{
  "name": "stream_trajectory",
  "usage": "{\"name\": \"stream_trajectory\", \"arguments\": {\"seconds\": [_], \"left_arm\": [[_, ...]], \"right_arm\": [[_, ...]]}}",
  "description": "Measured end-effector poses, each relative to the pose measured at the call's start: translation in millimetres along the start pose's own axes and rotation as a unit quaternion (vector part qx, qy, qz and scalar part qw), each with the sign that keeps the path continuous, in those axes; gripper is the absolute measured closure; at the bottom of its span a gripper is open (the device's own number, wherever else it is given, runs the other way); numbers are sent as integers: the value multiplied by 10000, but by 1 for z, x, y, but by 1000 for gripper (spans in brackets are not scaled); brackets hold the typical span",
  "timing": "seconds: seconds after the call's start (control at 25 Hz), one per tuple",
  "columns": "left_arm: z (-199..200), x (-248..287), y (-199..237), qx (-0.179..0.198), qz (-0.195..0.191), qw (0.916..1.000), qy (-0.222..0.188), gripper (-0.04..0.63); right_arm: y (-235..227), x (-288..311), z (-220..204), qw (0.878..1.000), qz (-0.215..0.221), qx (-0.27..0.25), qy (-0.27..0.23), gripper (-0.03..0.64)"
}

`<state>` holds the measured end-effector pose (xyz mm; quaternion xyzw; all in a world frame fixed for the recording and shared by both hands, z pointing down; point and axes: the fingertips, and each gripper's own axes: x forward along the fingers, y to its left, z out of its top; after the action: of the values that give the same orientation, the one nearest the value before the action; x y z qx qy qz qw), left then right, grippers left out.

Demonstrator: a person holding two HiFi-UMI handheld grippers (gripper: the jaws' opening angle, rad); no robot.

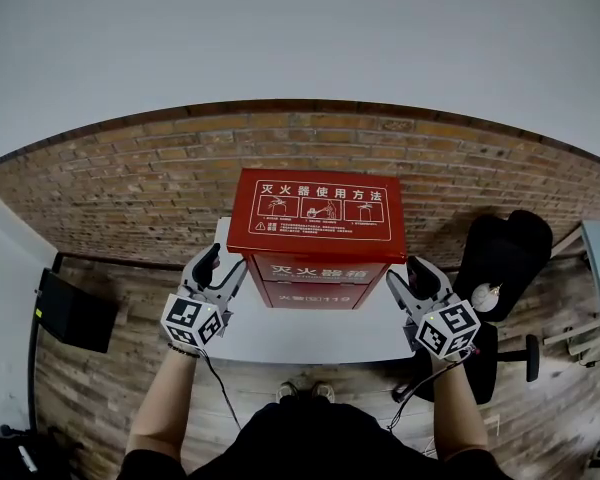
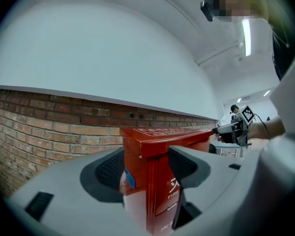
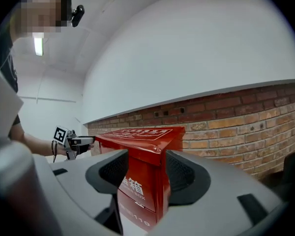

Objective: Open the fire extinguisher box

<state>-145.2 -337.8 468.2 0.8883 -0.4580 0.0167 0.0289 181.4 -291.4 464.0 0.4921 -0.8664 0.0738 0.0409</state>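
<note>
The red fire extinguisher box (image 1: pixel 315 213) stands on a white table (image 1: pixel 280 340), its lid with white printed instructions down on top. My left gripper (image 1: pixel 218 266) sits at the box's front left corner, my right gripper (image 1: pixel 413 276) at the front right corner. In the left gripper view the box's corner (image 2: pixel 155 181) shows between the wide-apart jaws of the left gripper (image 2: pixel 145 168), with gaps on both sides. In the right gripper view the right gripper (image 3: pixel 143 173) is open the same way around the other corner (image 3: pixel 142 191). Neither gripper holds anything.
A brick wall (image 1: pixel 130 188) runs right behind the box. A black office chair (image 1: pixel 505 258) stands to the table's right and a dark flat box (image 1: pixel 75 313) on the floor to its left. The person's feet (image 1: pixel 305 392) are at the table's near edge.
</note>
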Motion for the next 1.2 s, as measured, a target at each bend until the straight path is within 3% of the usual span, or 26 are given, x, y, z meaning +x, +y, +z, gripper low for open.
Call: {"name": "stream_trajectory", "arguments": {"seconds": [0.36, 0.64, 1.2], "left_arm": [[6, 17, -10, -64, -540, 9984, -170, 270], [7, 21, -9, -27, -335, 9992, -235, 272], [22, 8, -15, -125, -448, 9983, -344, 298]], "right_arm": [[-8, 20, -3, 10000, 55, 12, 14, 380], [-12, 22, -4, 9999, -120, -75, 49, 383], [-11, 15, 12, 9999, 11, -117, 78, 400]]}}
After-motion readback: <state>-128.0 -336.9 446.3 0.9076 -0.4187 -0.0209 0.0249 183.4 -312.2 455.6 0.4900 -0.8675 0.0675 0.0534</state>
